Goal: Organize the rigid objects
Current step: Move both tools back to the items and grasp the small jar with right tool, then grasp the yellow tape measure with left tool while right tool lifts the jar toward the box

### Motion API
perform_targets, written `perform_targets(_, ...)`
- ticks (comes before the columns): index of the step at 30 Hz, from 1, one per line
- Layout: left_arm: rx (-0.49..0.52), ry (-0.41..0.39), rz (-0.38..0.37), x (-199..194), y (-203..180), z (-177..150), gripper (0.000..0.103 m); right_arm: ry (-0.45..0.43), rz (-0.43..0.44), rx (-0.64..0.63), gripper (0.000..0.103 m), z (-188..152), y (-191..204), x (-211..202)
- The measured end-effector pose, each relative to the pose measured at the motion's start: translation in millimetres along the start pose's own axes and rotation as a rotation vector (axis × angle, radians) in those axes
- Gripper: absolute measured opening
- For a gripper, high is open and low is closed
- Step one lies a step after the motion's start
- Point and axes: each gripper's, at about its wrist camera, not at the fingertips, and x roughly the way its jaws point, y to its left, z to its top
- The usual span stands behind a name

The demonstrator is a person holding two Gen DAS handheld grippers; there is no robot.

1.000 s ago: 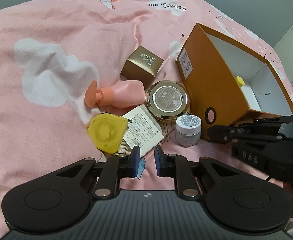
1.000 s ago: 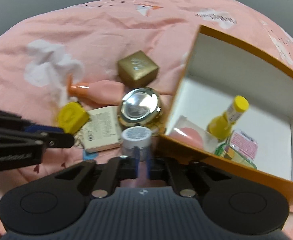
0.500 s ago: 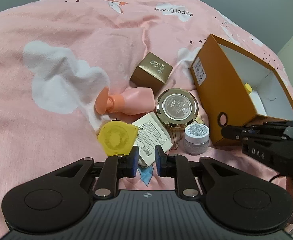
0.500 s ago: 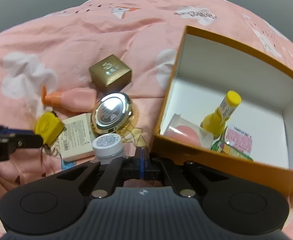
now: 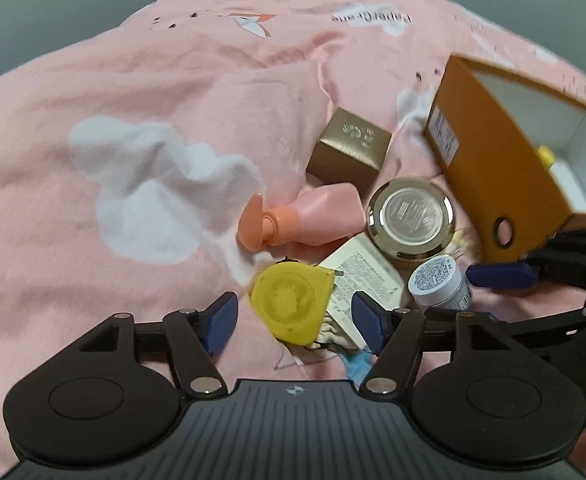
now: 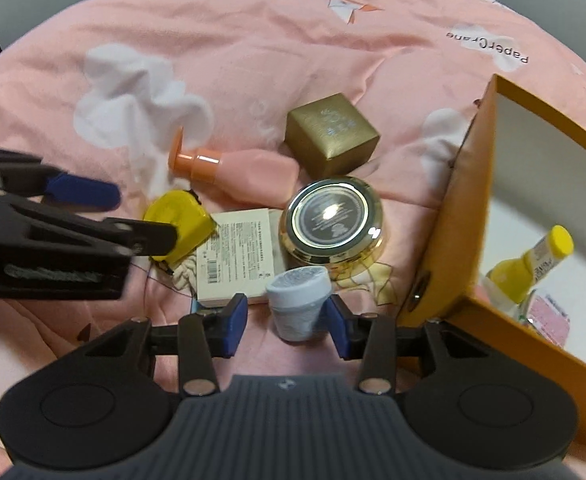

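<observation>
Take the round gold compact point(image 6: 331, 222) as your landmark on the pink bedspread point(image 6: 253, 60); everything loose sits around it.

Far left of it lies the yellow tape measure point(image 5: 291, 306). Your left gripper point(image 5: 293, 322) has just been opening: its fingers stand wide on either side of the tape measure and do not press on it. The case looks hard, fairly dense and smooth, so close on its flat faces, not the rounded edge.

Between tape measure and compact lies a flat white carton point(image 6: 239, 256), which looks light and stiff. Behind them lie a pink bottle point(image 6: 237, 172) and a gold cube box point(image 6: 331, 134).

Just in front of the compact stands the small white jar point(image 6: 299, 304). Your right gripper point(image 6: 287, 322) has also just been opening; its fingers flank the jar partway open, without gripping. The jar is probably rigid and slick: pinch it low on the body.

Right of the compact stands the orange box point(image 6: 459, 216), where these probably go.
</observation>
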Motion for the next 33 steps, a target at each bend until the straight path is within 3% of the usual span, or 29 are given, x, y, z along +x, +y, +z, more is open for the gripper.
perform_targets(5, 0.049, 0.022, 0.038, 20, -5, 1, 0.081, 0.007, -0.078, -0.03, 0.043, 0, 10, 14)
perform_targets(10, 0.025, 0.041, 0.018, 34, -1, 5, 0.081, 0.014, -0.08, -0.023, 0.042, 1, 9, 26)
perform_targets(16, -0.004, 0.048, 0.008, 44, -1, 8, 0.066, 0.014, -0.076, -0.028, 0.042, 2, 9, 28)
perform_targets(33, -0.061, -0.042, -0.056, -7, -4, -4, 0.063, -0.069, -0.055, -0.078, 0.042, -3, 14, -22)
